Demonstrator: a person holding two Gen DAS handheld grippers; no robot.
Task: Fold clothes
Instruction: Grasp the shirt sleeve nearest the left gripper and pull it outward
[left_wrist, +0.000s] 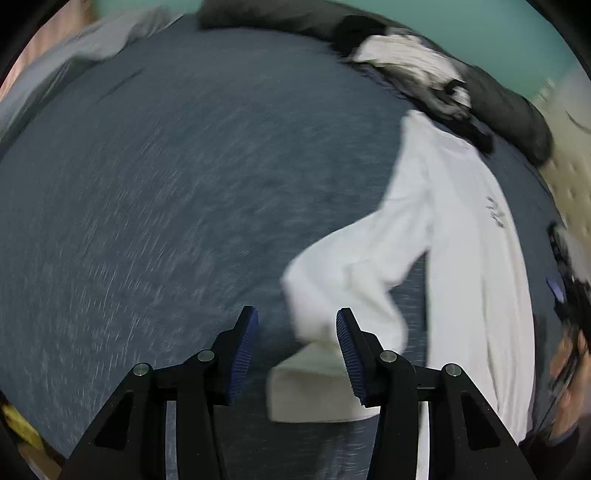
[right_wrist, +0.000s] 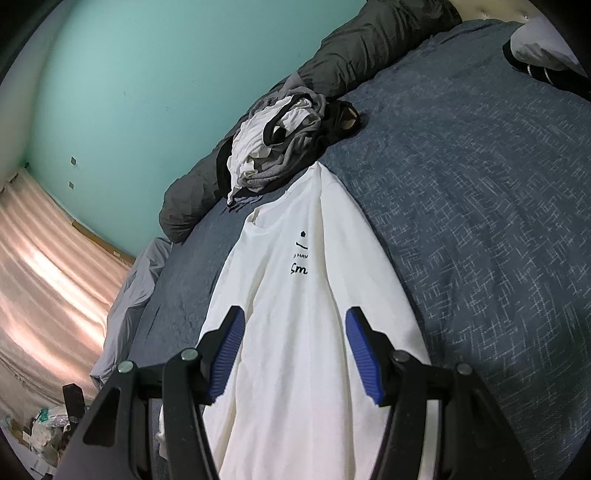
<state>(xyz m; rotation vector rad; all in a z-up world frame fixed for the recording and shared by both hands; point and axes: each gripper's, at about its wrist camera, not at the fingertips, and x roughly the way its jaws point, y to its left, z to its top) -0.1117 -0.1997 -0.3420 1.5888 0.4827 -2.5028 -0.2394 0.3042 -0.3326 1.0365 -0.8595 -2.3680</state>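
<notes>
A white T-shirt (right_wrist: 295, 295) with small black lettering lies flat on the blue bedspread (right_wrist: 480, 221), one side folded inward. In the left wrist view the shirt (left_wrist: 461, 240) lies to the right, its sleeve (left_wrist: 340, 280) spread toward the gripper. My left gripper (left_wrist: 297, 334) is open and empty, just above the sleeve's end. My right gripper (right_wrist: 295, 332) is open and empty, above the shirt's lower body. The left wrist view is motion-blurred.
A pile of crumpled white, grey and black clothes (right_wrist: 280, 144) lies past the shirt's collar, by a dark grey rolled duvet (right_wrist: 354, 48). A light grey sheet (right_wrist: 136, 288) hangs off the bed's left edge. A teal wall (right_wrist: 147, 74) stands behind.
</notes>
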